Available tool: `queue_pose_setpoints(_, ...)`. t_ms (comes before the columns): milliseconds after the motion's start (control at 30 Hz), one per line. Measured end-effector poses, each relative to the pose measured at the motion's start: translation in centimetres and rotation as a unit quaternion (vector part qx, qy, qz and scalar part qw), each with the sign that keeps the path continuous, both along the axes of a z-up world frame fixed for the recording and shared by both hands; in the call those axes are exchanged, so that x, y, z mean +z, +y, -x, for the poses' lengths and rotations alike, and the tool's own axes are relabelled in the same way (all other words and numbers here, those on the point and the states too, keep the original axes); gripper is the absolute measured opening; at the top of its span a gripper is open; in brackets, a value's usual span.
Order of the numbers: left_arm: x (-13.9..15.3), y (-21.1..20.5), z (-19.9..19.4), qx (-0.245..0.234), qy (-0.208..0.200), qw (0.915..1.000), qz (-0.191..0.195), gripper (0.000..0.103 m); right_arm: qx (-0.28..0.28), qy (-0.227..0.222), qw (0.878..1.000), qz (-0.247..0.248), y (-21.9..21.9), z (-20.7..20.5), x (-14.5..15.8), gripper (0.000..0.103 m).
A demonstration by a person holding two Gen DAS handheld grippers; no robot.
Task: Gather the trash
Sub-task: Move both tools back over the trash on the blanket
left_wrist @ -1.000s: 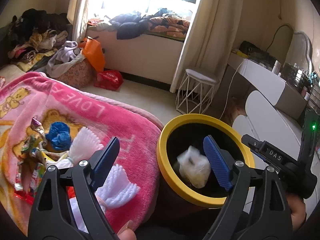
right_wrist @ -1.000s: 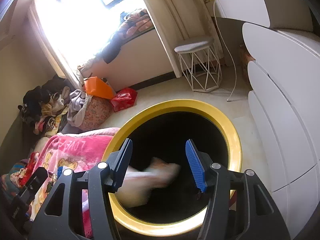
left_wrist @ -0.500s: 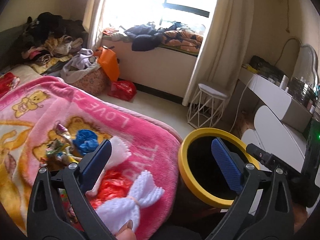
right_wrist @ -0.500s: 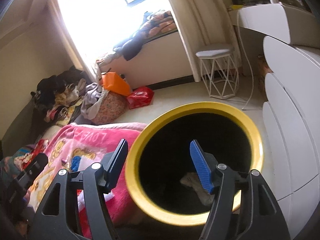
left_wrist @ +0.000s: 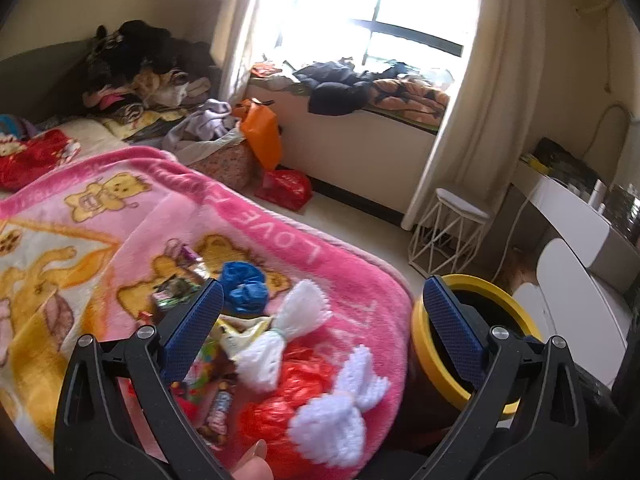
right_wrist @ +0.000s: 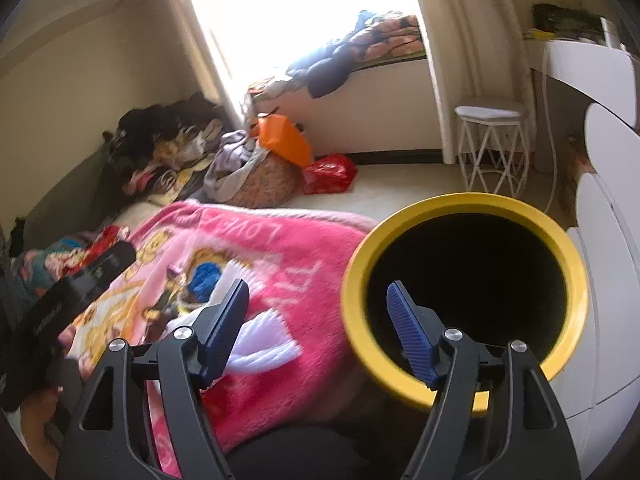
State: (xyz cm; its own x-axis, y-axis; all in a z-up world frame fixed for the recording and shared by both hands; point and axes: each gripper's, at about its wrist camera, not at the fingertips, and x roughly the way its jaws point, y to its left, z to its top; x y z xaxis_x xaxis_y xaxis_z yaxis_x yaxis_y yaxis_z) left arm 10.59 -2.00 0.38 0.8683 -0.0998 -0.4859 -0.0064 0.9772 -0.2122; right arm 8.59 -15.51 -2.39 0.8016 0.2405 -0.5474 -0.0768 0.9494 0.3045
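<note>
In the left wrist view, a pink blanket filled the left and centre of the frame; on it, at lower centre, lay the trash: crumpled wrappers, a blue wad, white fringed pieces and red plastic, lying together in one loose heap; the left gripper stood spread to its widest above that heap, its blue pads bare and nothing between them; at lower right sat the yellow-rimmed bin, just beside the blanket's edge; a white wire stool stood at centre right beyond it.

In the right wrist view, the same blanket lay at left and centre with the heap of trash on it, partly hidden behind the left finger; the right gripper hung at lower centre, its jaws opening and empty, one finger over the blanket, the other over the bin's dark mouth; the bin occupied the right half, its inside too dark to make out.
</note>
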Motion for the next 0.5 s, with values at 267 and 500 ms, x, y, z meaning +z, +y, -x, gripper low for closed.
queue_pose_setpoints(267, -0.2, 3.8, 0.6, 0.041, 0.004, 0.9991, 0.012, 0.092, 0.048, -0.002, 0.999, 0.021, 3.5, 0.6, 0.1, 0.071)
queue_pose_setpoints(500, -0.4, 7.4, 1.2, 0.082, 0.015, 0.9964, 0.017, 0.092, 0.094, 0.006, 0.995, 0.027, 6.5, 1.2, -0.3, 0.073)
